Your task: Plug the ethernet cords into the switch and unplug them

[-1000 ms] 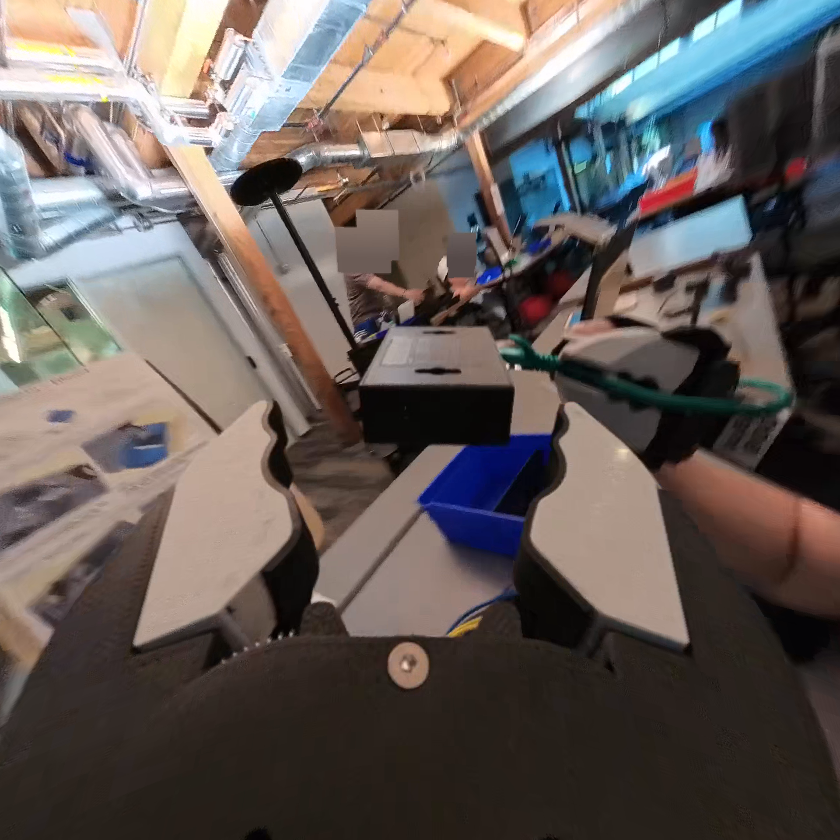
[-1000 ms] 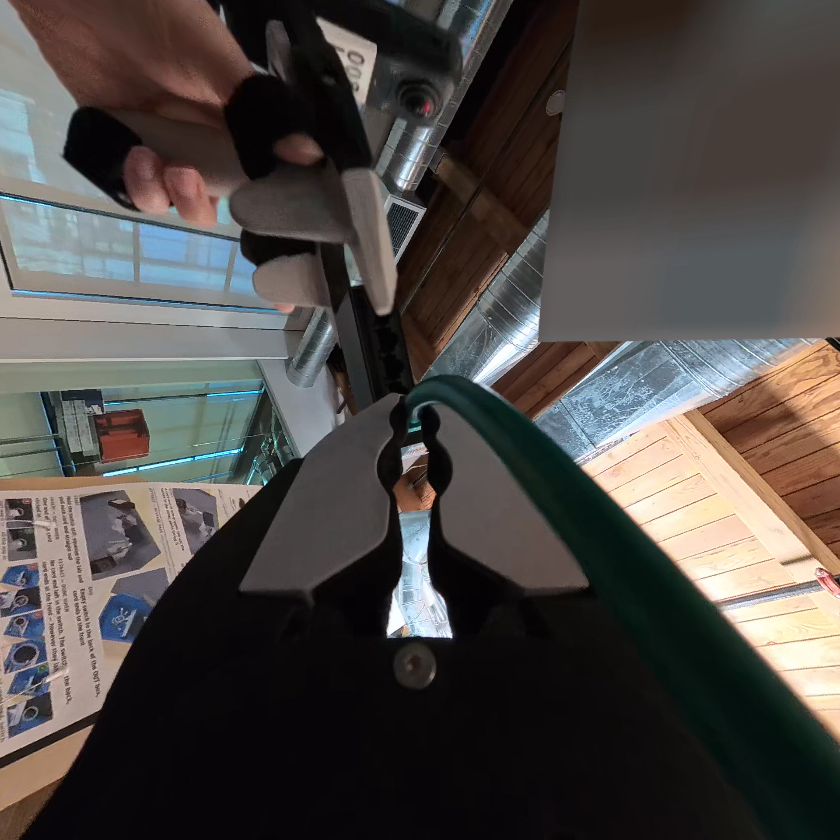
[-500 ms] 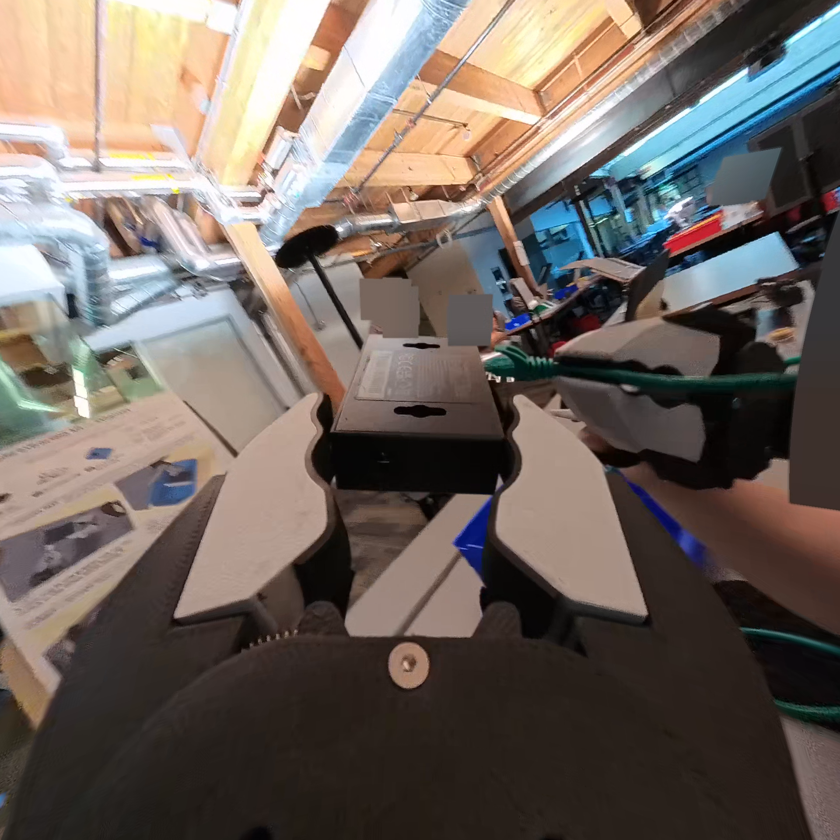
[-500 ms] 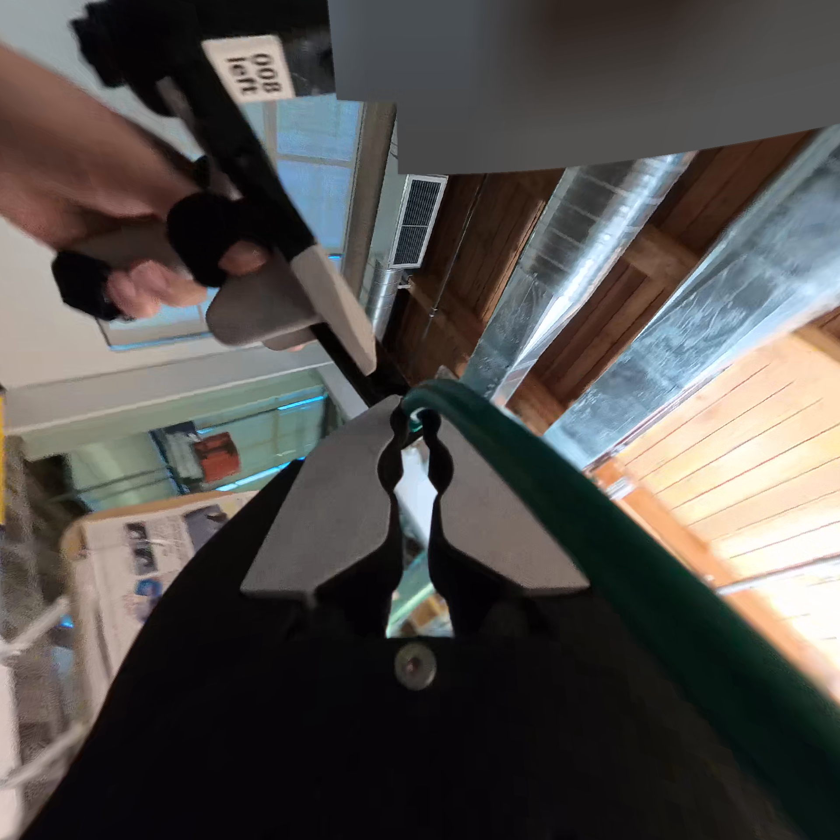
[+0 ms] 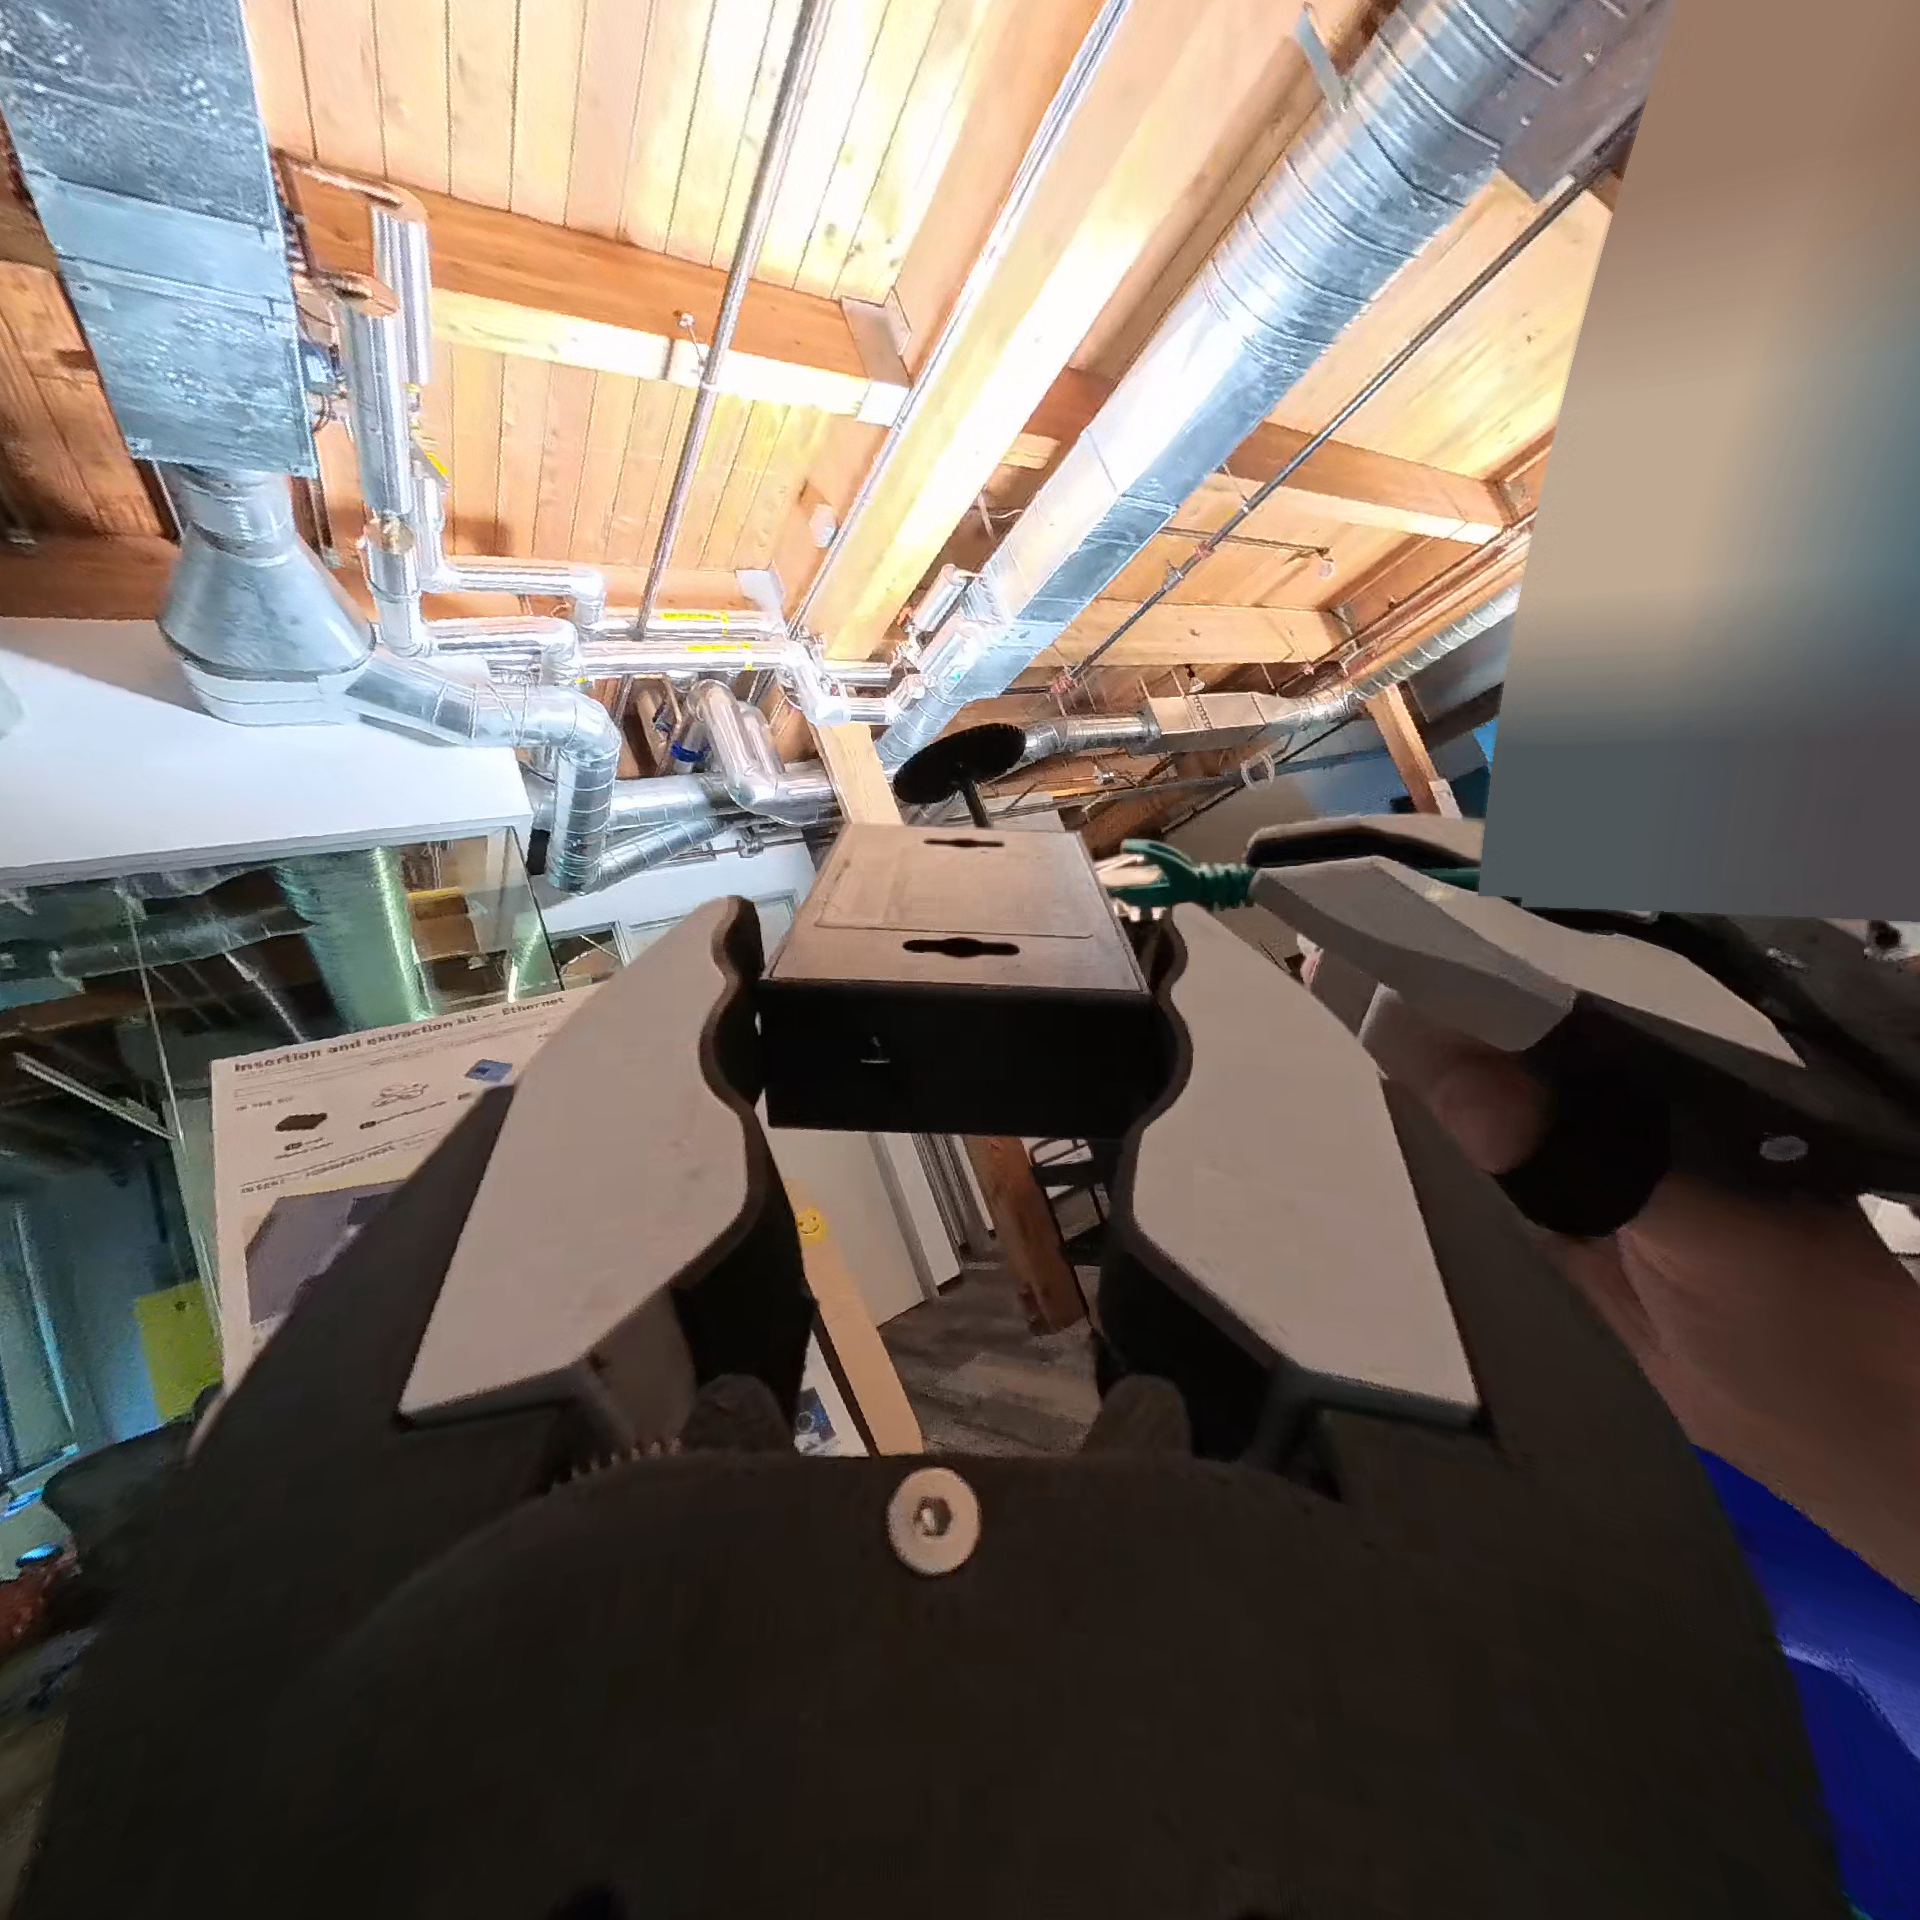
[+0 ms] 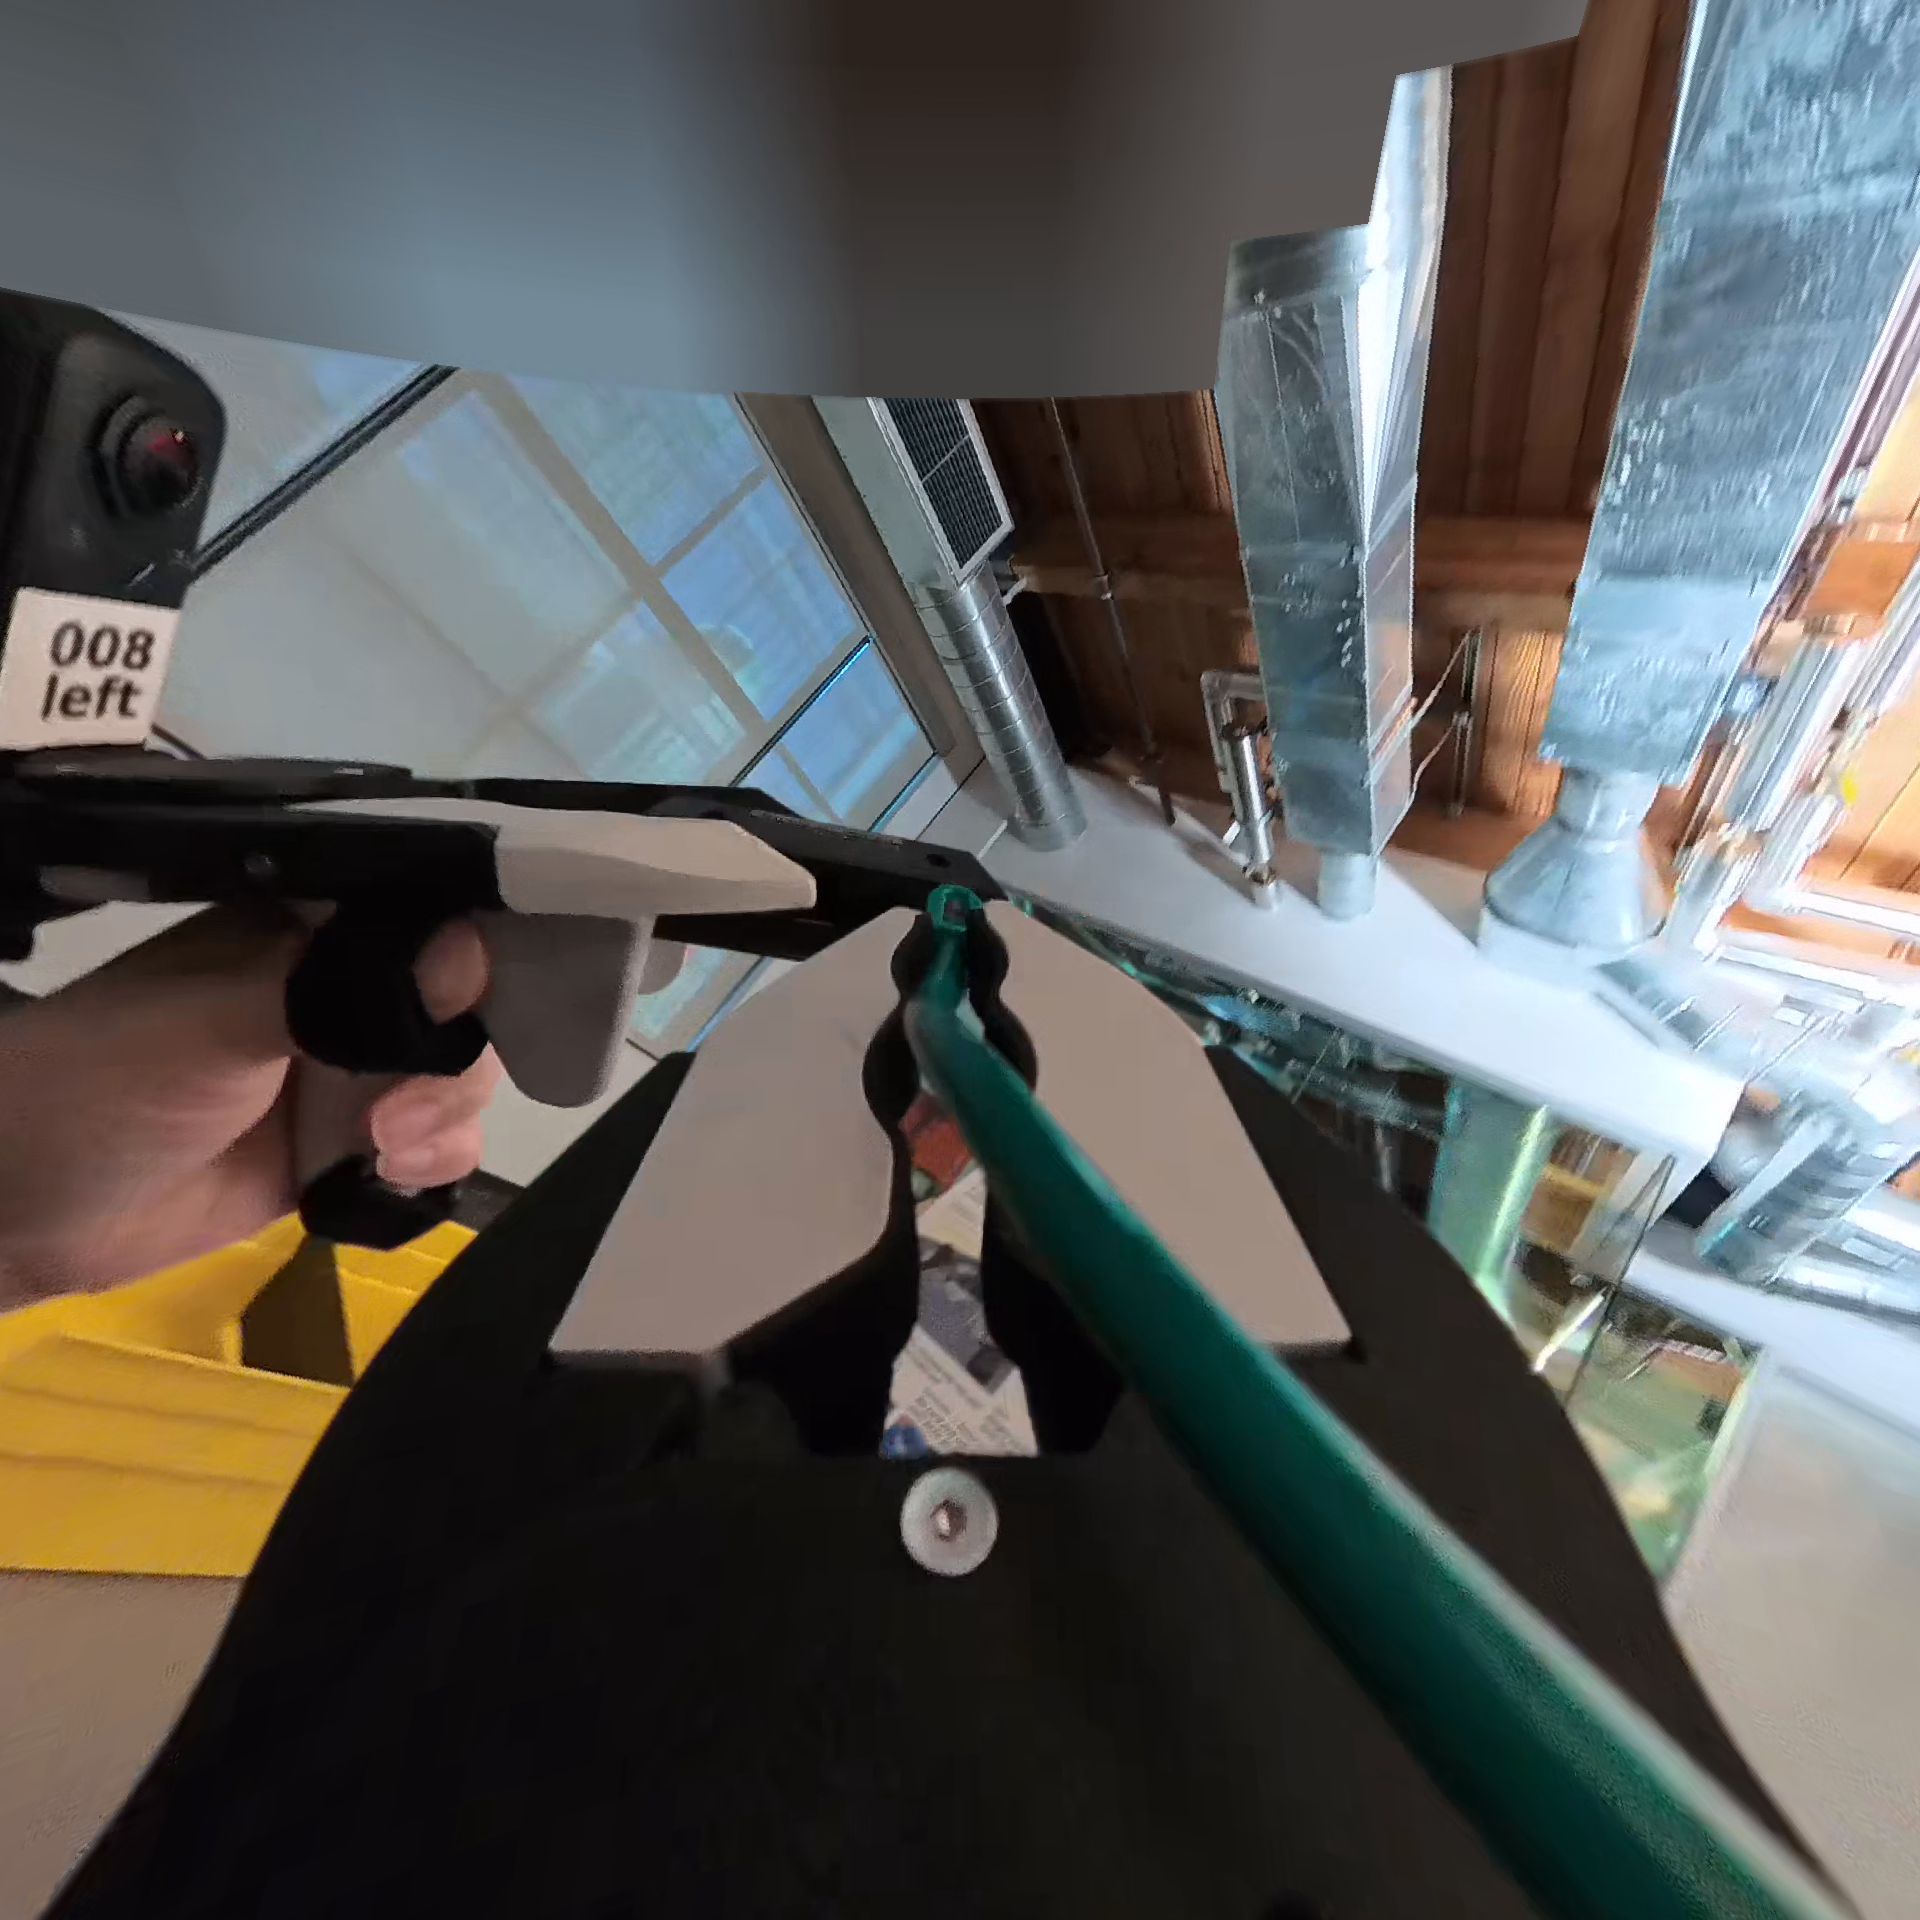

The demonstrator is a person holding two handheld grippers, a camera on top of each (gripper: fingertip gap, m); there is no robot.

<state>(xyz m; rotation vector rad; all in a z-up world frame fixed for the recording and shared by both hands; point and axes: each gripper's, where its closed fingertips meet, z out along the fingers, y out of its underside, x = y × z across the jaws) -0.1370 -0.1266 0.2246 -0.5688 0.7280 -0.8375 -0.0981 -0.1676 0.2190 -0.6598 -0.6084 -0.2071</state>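
My left gripper [image 5: 951, 961] is shut on the black switch [image 5: 956, 997] and holds it up in the air, its underside with two keyhole slots facing up. My right gripper [image 6: 954, 914] is shut on the green ethernet cord [image 6: 1195, 1247] just behind its plug. In the left wrist view the right gripper [image 5: 1262, 868] comes in from the right, and the green plug [image 5: 1148, 878] sits at the switch's far right side, touching or very close. In the right wrist view the switch [image 6: 894, 868] shows edge-on, with the plug tip against it. The ports are hidden.
Both views tilt up at a wooden ceiling with silver ducts [image 5: 1195, 416]. A printed instruction poster [image 5: 343, 1143] stands at the left, a glass partition [image 5: 260, 935] behind it. A yellow bin [image 6: 135, 1382] lies below the left hand. A blue bin corner [image 5: 1829, 1662] shows at lower right.
My left gripper closed on the switch and lifted it, tilting upward toward the ceiling. My right gripper brought the green plug up to the switch's right side.
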